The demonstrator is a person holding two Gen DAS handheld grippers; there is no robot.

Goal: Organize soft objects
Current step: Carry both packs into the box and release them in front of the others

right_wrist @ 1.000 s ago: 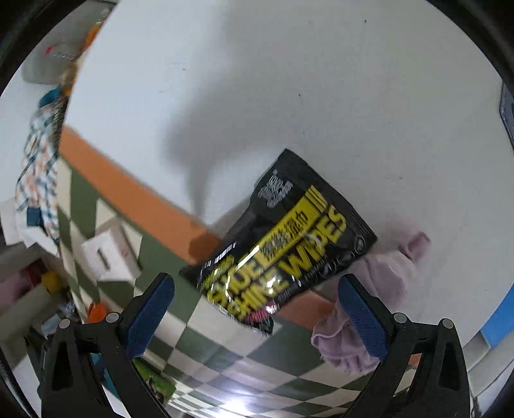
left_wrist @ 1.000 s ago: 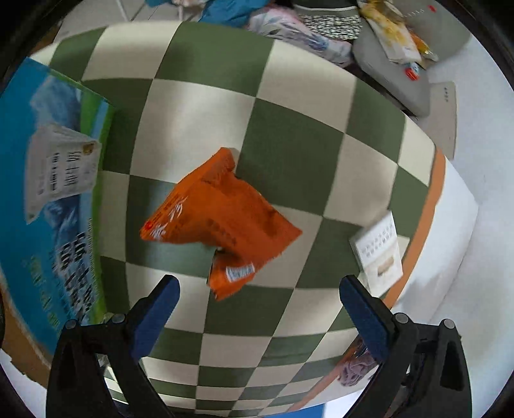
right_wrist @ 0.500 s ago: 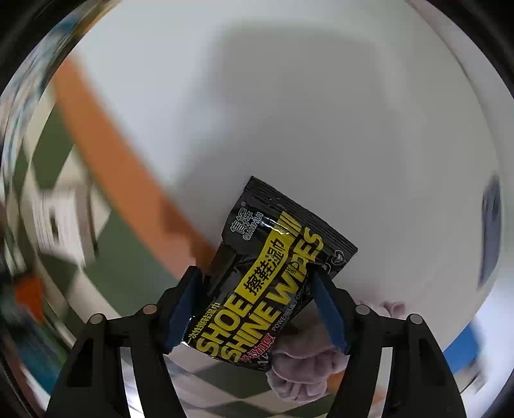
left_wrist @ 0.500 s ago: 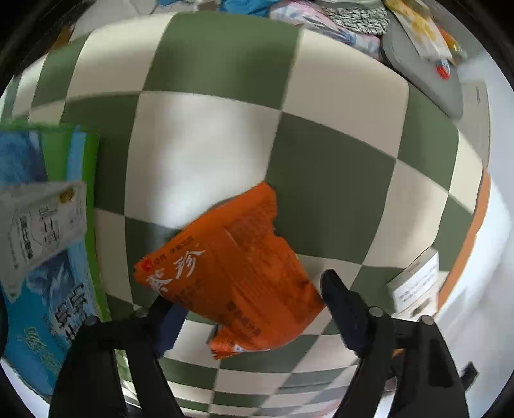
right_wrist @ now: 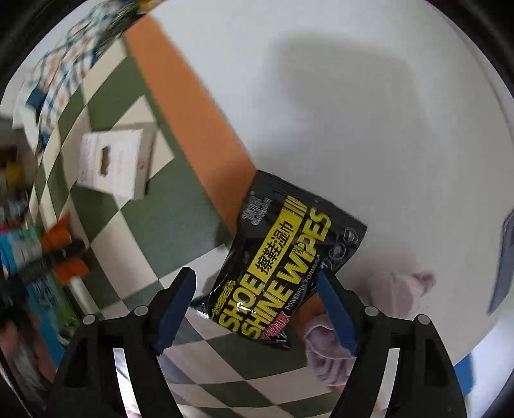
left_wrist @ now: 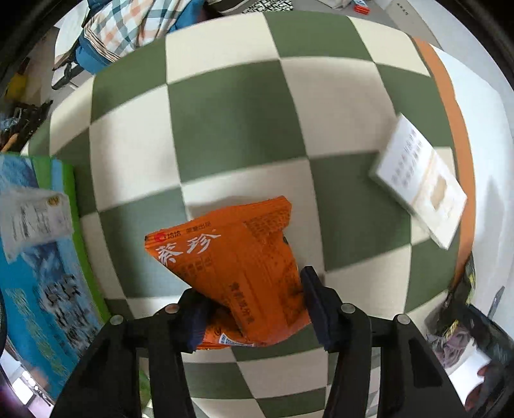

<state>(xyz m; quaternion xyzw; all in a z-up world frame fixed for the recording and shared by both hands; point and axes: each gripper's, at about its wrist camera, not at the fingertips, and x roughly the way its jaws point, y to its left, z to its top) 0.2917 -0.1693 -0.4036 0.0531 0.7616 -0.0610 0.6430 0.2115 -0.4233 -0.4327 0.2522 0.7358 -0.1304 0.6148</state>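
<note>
An orange snack packet (left_wrist: 234, 267) lies on the green-and-cream checkered mat (left_wrist: 231, 122). My left gripper (left_wrist: 253, 308) has its jaws pressed against both sides of the packet's near end. A black and yellow shoe-wipes pack (right_wrist: 282, 270) lies across the mat's orange border (right_wrist: 192, 128). My right gripper (right_wrist: 257, 308) straddles the pack's near end with its jaws apart; the right fingertip (right_wrist: 334, 305) is at its edge and the left stands clear. A lilac cloth (right_wrist: 337, 328) lies bunched just right of the pack.
A white carton (left_wrist: 420, 186) lies on the mat near the orange border; it also shows in the right wrist view (right_wrist: 112, 160). A blue and green printed pack (left_wrist: 38, 263) lies at the mat's left edge. Plaid cloth (left_wrist: 128, 25) and clutter lie beyond the far edge.
My left gripper moved in over the orange packet and closed on its near end. My right gripper came down over the wipes pack and narrowed from wide open to a smaller gap.
</note>
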